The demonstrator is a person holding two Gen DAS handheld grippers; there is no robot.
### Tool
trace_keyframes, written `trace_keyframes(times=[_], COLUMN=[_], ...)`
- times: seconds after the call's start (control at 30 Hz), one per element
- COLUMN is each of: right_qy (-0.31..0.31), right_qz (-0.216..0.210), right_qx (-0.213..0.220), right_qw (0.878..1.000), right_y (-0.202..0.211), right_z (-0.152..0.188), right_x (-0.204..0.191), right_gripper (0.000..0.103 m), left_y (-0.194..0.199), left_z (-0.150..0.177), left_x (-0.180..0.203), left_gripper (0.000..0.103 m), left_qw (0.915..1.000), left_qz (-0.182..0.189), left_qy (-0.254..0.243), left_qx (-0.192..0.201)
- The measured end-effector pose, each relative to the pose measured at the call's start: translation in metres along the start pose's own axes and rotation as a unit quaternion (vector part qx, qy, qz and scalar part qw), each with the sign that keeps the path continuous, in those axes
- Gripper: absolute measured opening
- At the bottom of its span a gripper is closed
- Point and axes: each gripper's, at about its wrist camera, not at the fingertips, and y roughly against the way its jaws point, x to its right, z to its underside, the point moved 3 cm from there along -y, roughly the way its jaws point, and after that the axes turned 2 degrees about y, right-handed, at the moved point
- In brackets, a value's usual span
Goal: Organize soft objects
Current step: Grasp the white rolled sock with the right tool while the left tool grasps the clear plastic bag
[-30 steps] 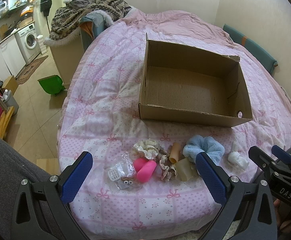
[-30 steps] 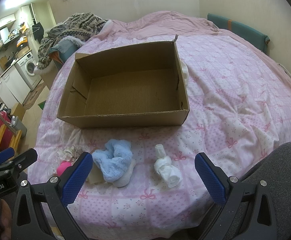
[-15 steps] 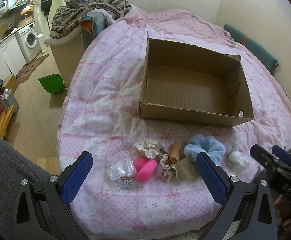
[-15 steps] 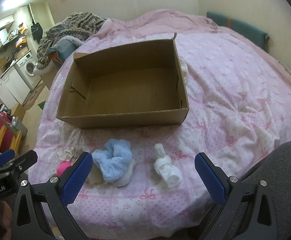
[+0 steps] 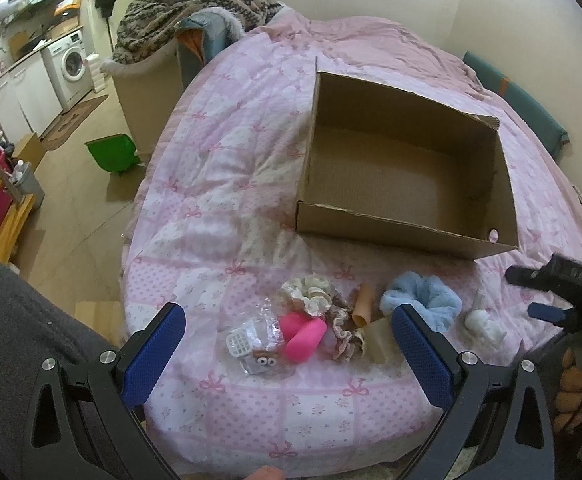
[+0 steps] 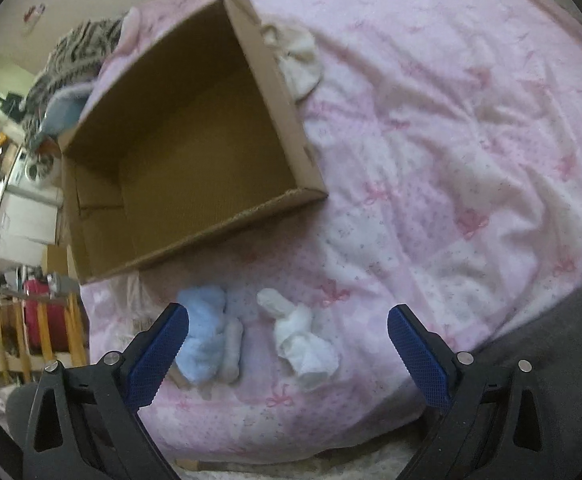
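An open, empty cardboard box [image 5: 403, 168] [image 6: 195, 148] sits on a pink quilted bed [image 5: 219, 200]. In front of it lies a row of small soft items: a clear plastic packet [image 5: 255, 340], pink pieces [image 5: 303, 334], a cream scrunchie [image 5: 311, 290], a tan tube [image 5: 363, 304], a blue fluffy scrunchie [image 5: 423, 304] [image 6: 205, 332] and a rolled white sock [image 5: 485, 326] [image 6: 303, 340]. My left gripper [image 5: 287, 350] is open above the packet and pink pieces. My right gripper [image 6: 287, 350] is open, tilted, straddling the white sock from above.
A white cloth [image 6: 299, 60] lies against the box's right wall. A patterned blanket [image 5: 195, 12] is heaped at the bed's far left. A green bin [image 5: 113, 156] and a washing machine [image 5: 73, 64] stand on the floor to the left. A grey sleeve [image 5: 19, 336] fills the lower left.
My right gripper has rolled sharply and moved lower and closer to the white sock. The left gripper has barely shifted. Both stay open.
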Motion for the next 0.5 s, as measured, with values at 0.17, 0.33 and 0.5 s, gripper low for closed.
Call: trace_keyframes(times=[0.17, 0.33, 0.5], right_qy=[0.026, 0.041, 0.049], right_qz=[0.013, 0.025, 0.03], right_qx=[-0.054, -0.066, -0.067], right_qw=[0.998, 0.997, 0.996], right_y=[-0.028, -0.049, -0.059], right_z=[0.01, 0.016, 0.017], right_x=[-0.011, -0.014, -0.016], right_gripper=[0.081, 0.049, 0.028], left_y=[-0.008, -0.018, -0.032], left_z=[-0.001, -0.003, -0.011], left_x=[-0.009, -0.017, -0.029], left_gripper=[0.103, 0.103, 0.103], left_qw=[0.9996, 0.9982, 0.9942], left_qz=[-0.014, -0.027, -0.04], left_qy=[0.014, 0.026, 0.05], left_qx=[-0.018, -0.046, -0.087])
